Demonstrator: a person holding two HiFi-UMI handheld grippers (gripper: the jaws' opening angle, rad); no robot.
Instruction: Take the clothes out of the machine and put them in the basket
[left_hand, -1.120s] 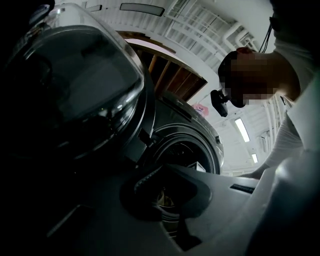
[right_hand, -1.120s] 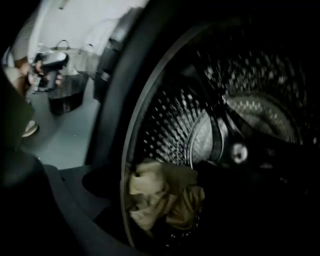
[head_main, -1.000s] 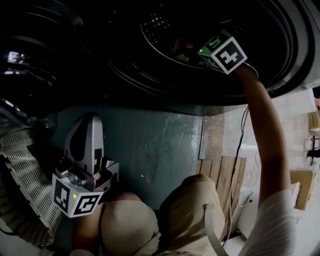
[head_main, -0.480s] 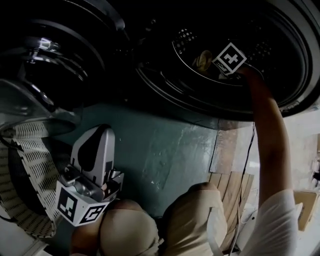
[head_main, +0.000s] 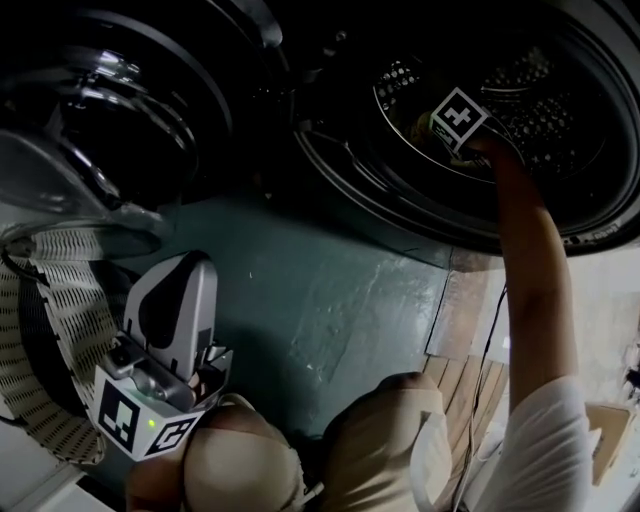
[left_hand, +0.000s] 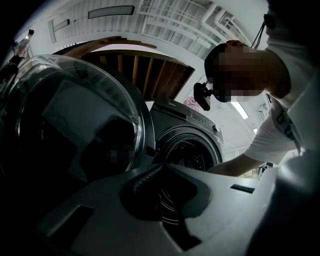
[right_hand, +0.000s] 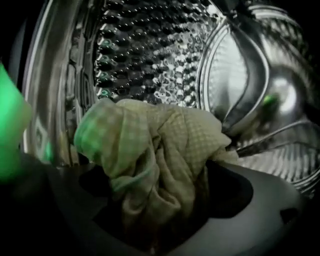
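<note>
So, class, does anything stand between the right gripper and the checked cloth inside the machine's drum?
Nothing visible does. The right gripper reaches into the drum. Its jaws have just been opening, and the checked cloth sits directly between them, with no other item in front of it.

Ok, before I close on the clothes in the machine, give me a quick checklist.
1. Machine door swung open: ok.
2. Right tongs inside the drum: ok.
3. Checked cloth between the right tongs: ok. Their jaws have just been opening and stand wide around it.
4. Cloth gripped: not ok, the jaws have not closed on it.
5. Left tongs free: ok, shut on nothing, outside the machine.
6. Room in the basket, at the person's left: cannot tell, its inside is dark.
</note>
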